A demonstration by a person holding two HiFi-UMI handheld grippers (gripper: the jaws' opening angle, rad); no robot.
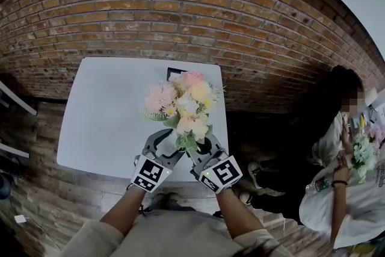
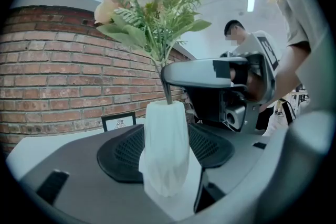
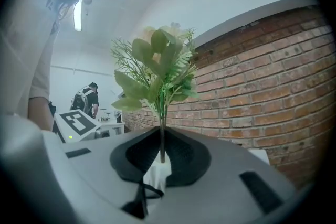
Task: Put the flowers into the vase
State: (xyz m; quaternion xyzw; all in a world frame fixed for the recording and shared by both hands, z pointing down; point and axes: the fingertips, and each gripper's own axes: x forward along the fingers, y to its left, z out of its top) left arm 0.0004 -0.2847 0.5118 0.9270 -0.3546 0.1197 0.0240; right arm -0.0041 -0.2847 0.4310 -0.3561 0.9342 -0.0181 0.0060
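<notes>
**Flowers, stem at the vase mouth**

Flowers (image 1: 183, 102): probably light and top-heavy, with a thin stiff stem (image 3: 161, 136); best pinched low. Right gripper (image 1: 203, 152) is narrow, clamped on the stem. Left gripper (image 1: 165, 144) grips the white vase (image 2: 167, 144) wide, at the counter's (image 1: 108, 117) near edge.

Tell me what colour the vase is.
White. The vase, with the flowers stem entering it, shows best in the left gripper view.
</notes>
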